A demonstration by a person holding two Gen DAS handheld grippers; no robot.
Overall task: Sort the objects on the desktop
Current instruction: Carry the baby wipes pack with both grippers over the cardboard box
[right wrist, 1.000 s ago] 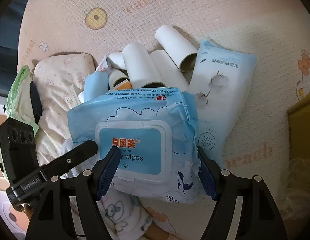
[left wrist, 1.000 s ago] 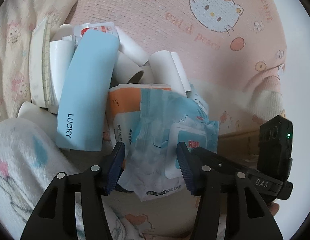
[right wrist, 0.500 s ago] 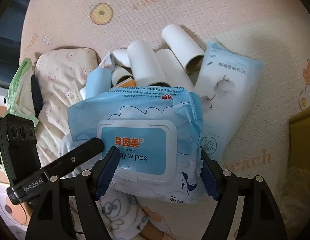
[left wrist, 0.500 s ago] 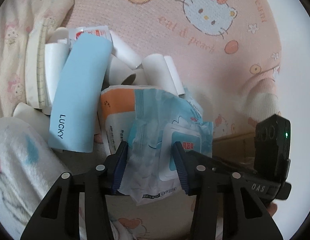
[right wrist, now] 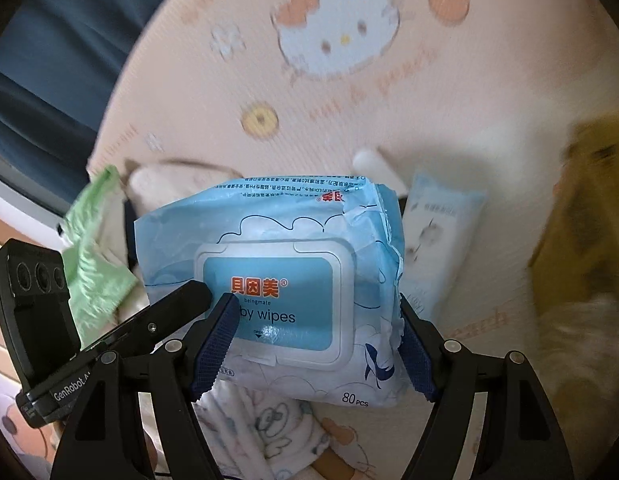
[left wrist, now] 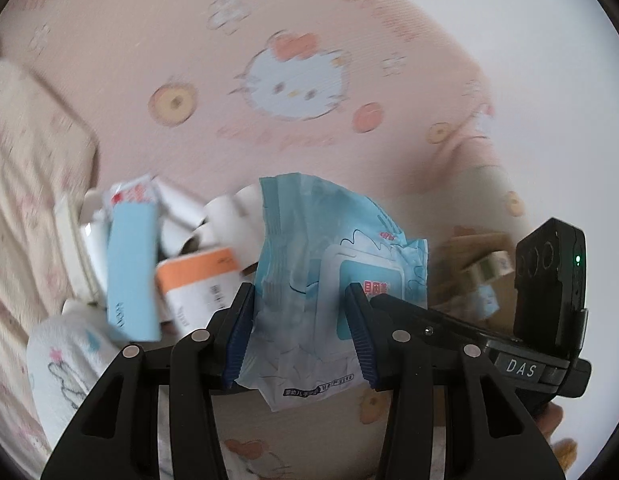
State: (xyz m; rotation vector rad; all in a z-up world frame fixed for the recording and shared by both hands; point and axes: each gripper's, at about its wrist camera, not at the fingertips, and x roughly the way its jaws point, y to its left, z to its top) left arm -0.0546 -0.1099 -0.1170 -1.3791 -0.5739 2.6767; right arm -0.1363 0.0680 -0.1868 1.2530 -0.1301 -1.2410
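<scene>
- The left gripper [left wrist: 301, 332] and the right gripper [right wrist: 315, 344] both clench one soft blue plastic pack of baby wipes [right wrist: 285, 280], lifted above the pink cartoon-print mat [right wrist: 389, 120], near its pillow-side edge.
- Risk, as I judge it: the slack wrapper could slip or tear if the two grips pull apart.
- Counted: one wipes pack held; one pale blue tissue pack [right wrist: 437, 240]; one orange-and-white pack [left wrist: 197, 284]; one light-blue flat box [left wrist: 131, 264]; several white cardboard tubes [left wrist: 229, 216], too blurred to count.

motion blur smears the pile of paper tubes [left wrist: 229, 216] left of the left tongs. right of the right tongs, a yellow-brown shape [right wrist: 581, 216] is too blurred to identify, partly cut off.
</scene>
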